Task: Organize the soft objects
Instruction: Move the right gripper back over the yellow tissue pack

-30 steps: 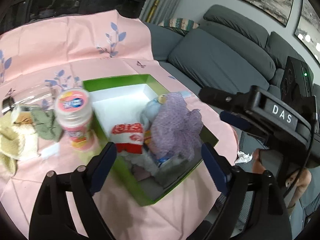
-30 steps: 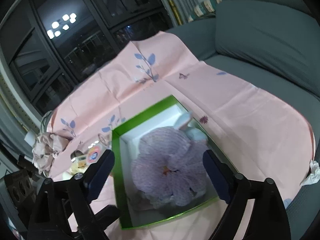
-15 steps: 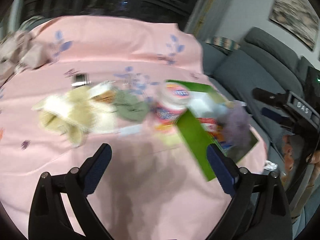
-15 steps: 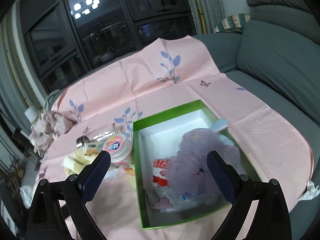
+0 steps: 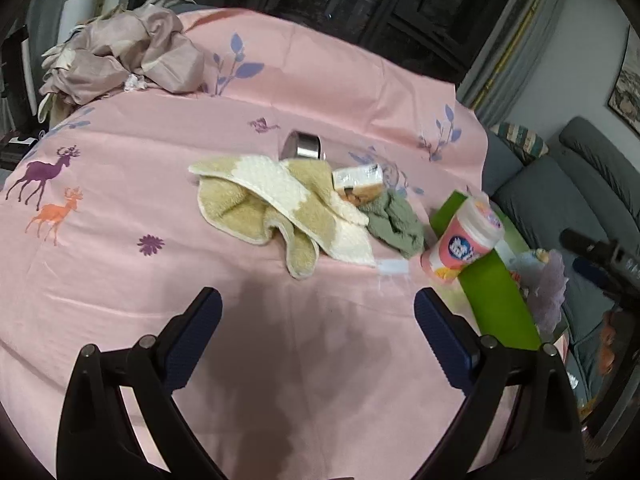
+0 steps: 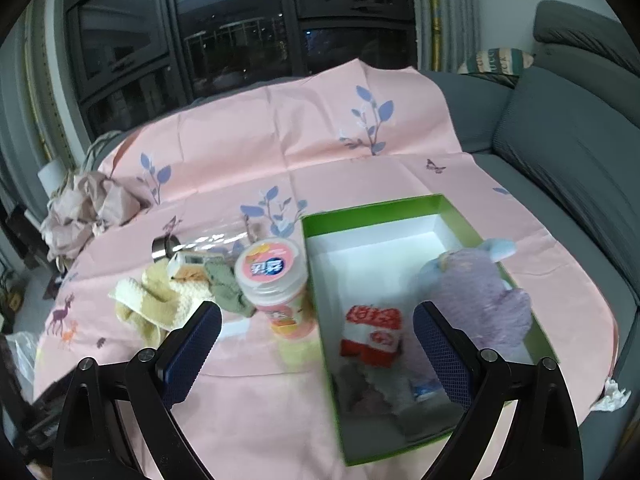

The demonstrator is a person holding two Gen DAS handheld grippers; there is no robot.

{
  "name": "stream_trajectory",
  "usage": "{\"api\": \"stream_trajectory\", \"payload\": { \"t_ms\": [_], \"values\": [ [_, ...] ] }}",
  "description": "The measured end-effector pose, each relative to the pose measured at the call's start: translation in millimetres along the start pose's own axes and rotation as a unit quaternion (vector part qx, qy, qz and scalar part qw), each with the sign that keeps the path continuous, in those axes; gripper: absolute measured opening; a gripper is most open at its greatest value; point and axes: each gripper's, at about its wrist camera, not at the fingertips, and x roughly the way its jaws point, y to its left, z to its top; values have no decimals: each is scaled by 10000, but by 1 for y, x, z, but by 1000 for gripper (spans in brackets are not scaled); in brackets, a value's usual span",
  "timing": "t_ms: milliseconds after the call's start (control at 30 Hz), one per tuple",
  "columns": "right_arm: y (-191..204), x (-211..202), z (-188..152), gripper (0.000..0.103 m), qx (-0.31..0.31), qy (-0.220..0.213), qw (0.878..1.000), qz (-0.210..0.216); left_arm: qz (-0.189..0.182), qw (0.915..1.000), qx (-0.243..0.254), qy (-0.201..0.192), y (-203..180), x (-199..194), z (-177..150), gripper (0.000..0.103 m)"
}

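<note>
left claw (image 5: 318,310) swung from box (image 5: 494,296) to towel (image 5: 276,200)

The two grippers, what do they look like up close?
Both match: the left gripper and right gripper have black angular arms with round silver bolts, ending in flat fingers faced with dark blue textured pads. No cables or sleeves show on either.

a home living room at night. a grey sofa (image 6: 568,152) fills the right of the right wrist view, with a striped cushion (image 6: 496,62) at its upper right. a pink printed cloth (image 6: 320,148) covers the table in the middle. tall dark windows (image 6: 240,32) across the top reflect ceiling lights, with curtains (image 6: 448,12) beside them. a framed picture (image 5: 626,88) hangs on the wall at the right edge of the left wrist view.
</note>
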Motion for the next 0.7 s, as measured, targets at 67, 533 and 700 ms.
{"api": "stream_trajectory", "payload": {
  "t_ms": [67,533,700],
  "values": [
    [11,6,-3,97,-147,110,9998,10,12,10000,-18,-30,1,-2,1,99],
    [65,22,-23,97,-835,469,9943,468,132,9996,-217,-86,14,-5,4,99],
    [68,31,-26,97,-650,706,9917,850,268,9995,-187,-16,15,-2,4,99]
  ]
}}
